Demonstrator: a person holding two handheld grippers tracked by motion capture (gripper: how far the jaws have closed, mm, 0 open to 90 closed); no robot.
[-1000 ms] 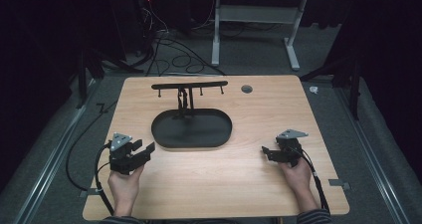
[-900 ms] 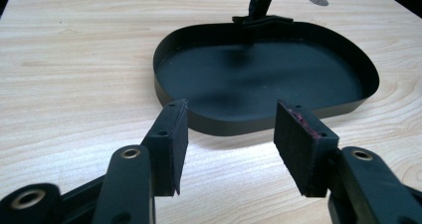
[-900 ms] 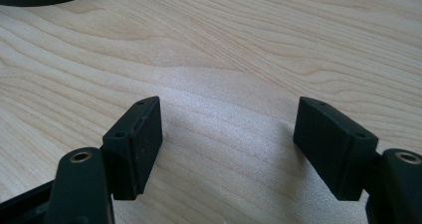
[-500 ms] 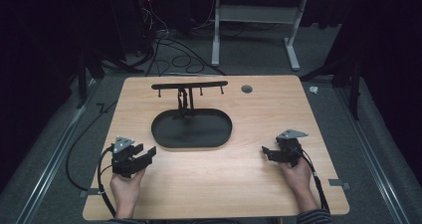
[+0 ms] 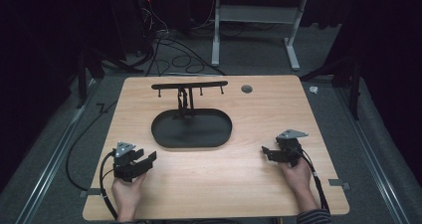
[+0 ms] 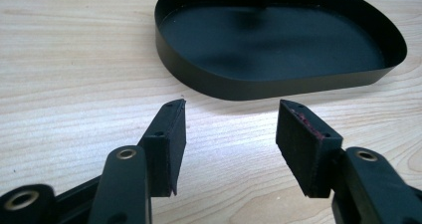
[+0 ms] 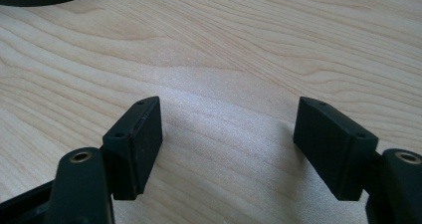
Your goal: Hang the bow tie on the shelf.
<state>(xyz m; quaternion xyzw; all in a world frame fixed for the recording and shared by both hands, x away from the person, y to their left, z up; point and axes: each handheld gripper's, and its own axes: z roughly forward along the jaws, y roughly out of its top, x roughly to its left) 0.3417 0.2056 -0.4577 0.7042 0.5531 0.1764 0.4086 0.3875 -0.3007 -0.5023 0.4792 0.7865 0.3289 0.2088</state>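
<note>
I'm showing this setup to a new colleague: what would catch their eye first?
Most likely the black oval tray at the middle of the wooden table, with a thin T-shaped black stand rising at its far edge. Next, the two hand-held tongs near the front corners, left tongs and right tongs, both open and empty, angled toward the tray.

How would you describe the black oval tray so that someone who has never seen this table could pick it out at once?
Start at the wooden table and look to the middle of its far half. There lies the black oval tray, shallow, with a low upright wall. A thin black stand with a crossbar rises at its far edge; the tray is the only wide, flat-bottomed dish, ahead of the open left gripper.
</note>
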